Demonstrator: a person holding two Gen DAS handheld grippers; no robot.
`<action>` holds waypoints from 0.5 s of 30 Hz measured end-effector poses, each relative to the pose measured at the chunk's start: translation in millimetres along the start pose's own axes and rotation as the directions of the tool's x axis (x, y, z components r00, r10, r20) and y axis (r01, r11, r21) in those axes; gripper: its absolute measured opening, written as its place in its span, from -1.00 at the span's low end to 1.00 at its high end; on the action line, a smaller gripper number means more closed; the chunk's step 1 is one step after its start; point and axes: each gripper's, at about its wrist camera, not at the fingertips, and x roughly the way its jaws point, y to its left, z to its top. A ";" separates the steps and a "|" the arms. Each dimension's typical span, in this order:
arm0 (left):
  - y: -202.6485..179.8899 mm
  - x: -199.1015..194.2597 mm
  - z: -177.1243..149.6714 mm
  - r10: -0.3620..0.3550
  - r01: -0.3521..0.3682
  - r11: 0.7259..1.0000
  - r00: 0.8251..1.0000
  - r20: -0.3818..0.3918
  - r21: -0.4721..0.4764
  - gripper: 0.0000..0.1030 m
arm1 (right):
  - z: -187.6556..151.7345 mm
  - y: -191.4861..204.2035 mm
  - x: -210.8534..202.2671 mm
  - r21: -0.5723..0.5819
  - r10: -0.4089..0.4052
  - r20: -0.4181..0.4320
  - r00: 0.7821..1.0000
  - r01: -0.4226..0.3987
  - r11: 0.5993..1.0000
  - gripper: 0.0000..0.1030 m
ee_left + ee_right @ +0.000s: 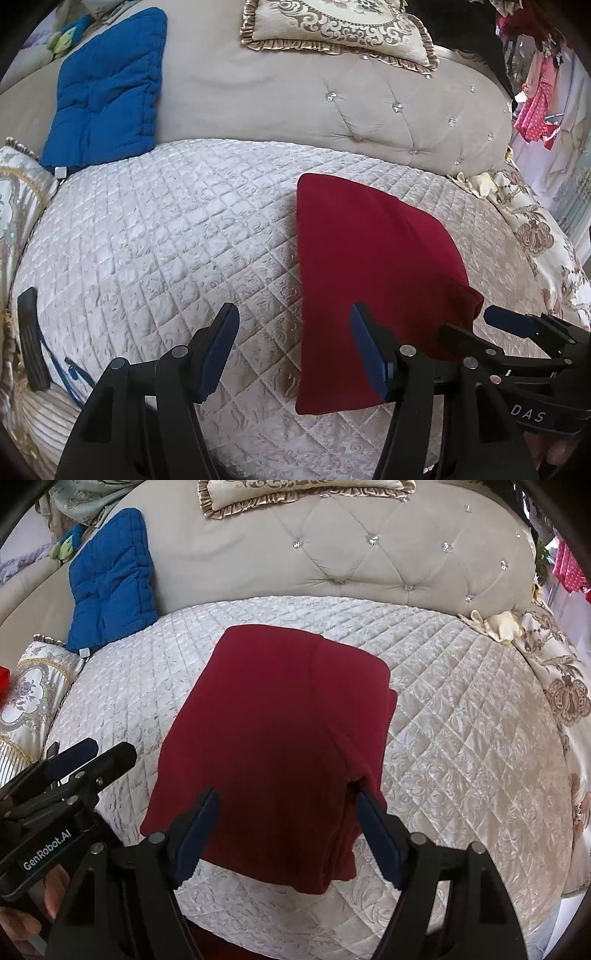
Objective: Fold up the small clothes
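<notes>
**Cloth folded on quilt, both grippers clear**

Cloth [273, 738], dark red and folded, lies on the quilt [461, 709]. Right gripper [288, 812] stands wide open over its near edge, gripping nothing. Left gripper [295, 325], open and empty, sits just left of it.

Two fisheye cameras, one on each claw, look steeply down and forward over a quilted bed [155, 236] toward its tufted headboard [332, 554]. The left view sits close above the bedspread, left of a folded red garment [369, 266]; the right view hangs directly over it [273, 731]. Both share the garment, headboard, blue cushion [107, 88] and a glimpse of the opposite claw.
</notes>
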 end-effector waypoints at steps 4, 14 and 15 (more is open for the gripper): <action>-0.3 -0.3 -0.1 0.004 -0.004 1.000 1.000 0.004 -0.002 -0.21 | -0.1 0.1 0.6 -0.002 -0.009 0.000 1.000 0.009 1.000 0.55; -4.1 3.7 -1.2 0.011 -0.011 1.000 1.000 -0.003 0.013 -0.21 | 0.1 -4.5 3.2 0.019 -0.013 -0.002 1.000 0.013 1.000 0.55; -3.5 4.2 -1.3 0.010 -0.010 1.000 1.000 -0.004 0.013 -0.21 | 0.1 -4.7 3.6 0.019 -0.014 -0.002 1.000 0.014 1.000 0.55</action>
